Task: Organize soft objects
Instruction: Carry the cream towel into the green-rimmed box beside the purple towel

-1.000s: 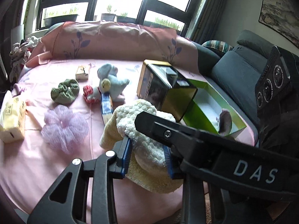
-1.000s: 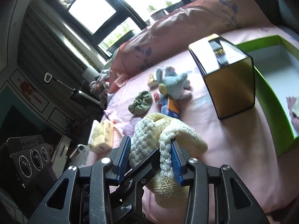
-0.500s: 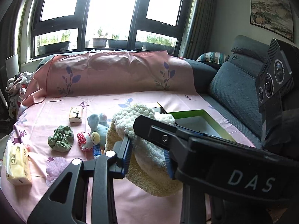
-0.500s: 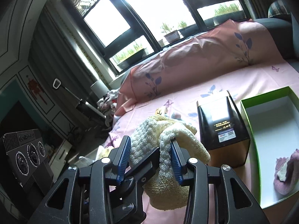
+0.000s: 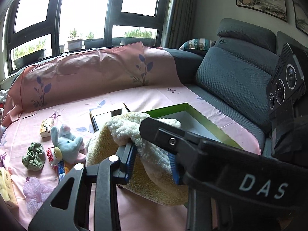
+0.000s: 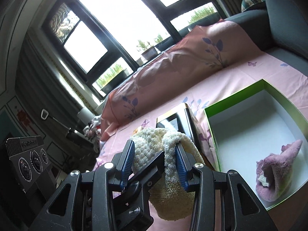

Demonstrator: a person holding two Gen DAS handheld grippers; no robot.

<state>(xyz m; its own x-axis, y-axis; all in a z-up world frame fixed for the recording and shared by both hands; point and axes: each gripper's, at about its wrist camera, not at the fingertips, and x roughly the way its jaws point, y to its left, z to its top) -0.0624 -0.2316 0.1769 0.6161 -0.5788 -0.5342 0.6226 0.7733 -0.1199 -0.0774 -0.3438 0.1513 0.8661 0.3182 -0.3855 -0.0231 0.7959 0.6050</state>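
Pink bedsheet (image 5: 154,100) below; both grippers (image 5: 152,163) (image 6: 156,161) apparently clamped on cream fleece (image 5: 154,154).

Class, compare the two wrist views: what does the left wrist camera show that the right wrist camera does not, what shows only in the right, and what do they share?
Only the left: blue plush bunny, green scrunchie, lilac mesh puff.
Only the right: a mauve fuzzy slipper lying inside the box.
Both: cream fleece item clamped by the left gripper and right gripper, green box, black-and-gold box.

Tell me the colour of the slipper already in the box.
Dusty mauve-pink slipper, clearest in the right wrist view.
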